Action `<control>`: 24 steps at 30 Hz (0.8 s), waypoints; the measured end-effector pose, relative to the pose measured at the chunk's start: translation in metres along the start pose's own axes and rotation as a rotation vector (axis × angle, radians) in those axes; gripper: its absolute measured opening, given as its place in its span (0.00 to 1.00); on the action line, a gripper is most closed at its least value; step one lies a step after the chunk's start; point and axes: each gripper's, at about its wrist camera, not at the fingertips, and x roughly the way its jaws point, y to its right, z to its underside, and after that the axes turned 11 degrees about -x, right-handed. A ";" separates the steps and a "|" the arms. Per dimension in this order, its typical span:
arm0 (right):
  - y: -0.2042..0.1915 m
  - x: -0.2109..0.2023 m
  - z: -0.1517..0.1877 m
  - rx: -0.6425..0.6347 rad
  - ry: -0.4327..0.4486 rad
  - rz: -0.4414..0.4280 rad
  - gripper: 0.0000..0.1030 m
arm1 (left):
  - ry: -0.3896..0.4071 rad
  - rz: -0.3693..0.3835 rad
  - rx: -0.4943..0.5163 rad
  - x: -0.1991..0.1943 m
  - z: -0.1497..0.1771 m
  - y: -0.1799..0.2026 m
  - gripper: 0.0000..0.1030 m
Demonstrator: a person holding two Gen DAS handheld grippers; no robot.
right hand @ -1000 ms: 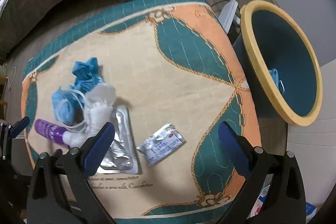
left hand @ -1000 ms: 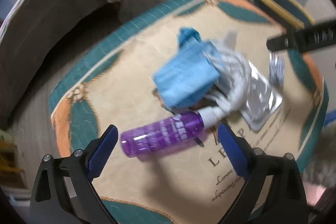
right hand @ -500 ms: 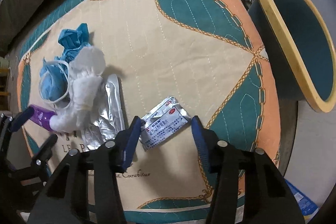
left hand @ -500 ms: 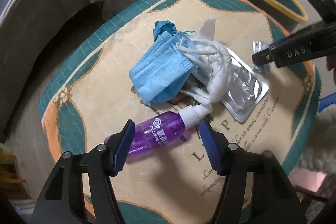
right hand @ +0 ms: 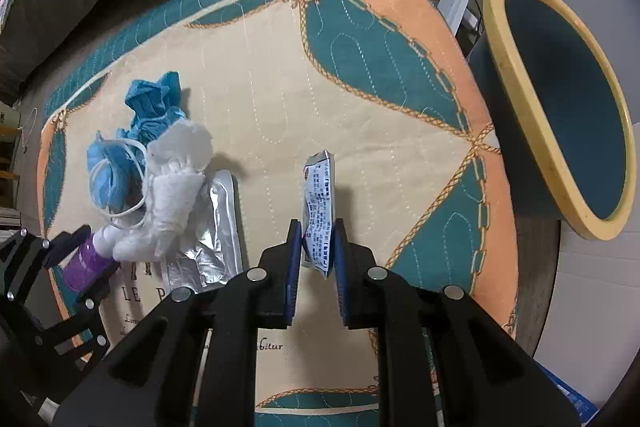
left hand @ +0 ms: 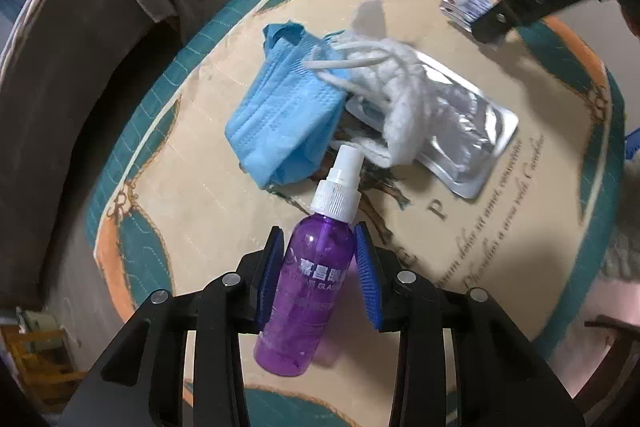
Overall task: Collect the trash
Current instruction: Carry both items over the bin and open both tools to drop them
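Note:
My left gripper (left hand: 320, 247) is shut on a purple spray bottle (left hand: 316, 275) with a white nozzle, held over the patterned table. My right gripper (right hand: 317, 241) is shut on a small silver printed sachet (right hand: 319, 211), held upright on edge. On the table lie a blue face mask (left hand: 284, 123), a white cotton wad with strings (left hand: 392, 103), a silver foil pouch (left hand: 464, 131) and a crumpled blue glove (right hand: 154, 103). The teal bin with a yellow rim (right hand: 560, 107) stands off the table's right side.
A dark sofa (left hand: 72, 75) borders the table on the left. A white power strip and cables (right hand: 460, 3) lie on the floor by the bin. The table (right hand: 360, 87) is round-cornered with a teal and orange quilted cover.
Both grippers have closed: the left one onto the purple bottle, now pointing nozzle-forward, the right one onto the silver sachet, now stood on edge.

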 end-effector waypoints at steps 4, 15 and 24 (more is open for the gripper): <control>0.004 -0.025 0.004 -0.006 0.054 -0.021 0.15 | 0.036 0.051 -0.051 -0.026 0.002 -0.004 0.35; 0.050 -0.128 -0.007 -0.060 0.292 -0.040 0.15 | 0.297 0.176 -0.191 -0.110 -0.035 0.008 0.34; 0.124 -0.169 -0.003 -0.073 0.362 0.056 0.15 | 0.376 0.234 -0.212 -0.126 -0.077 0.039 0.34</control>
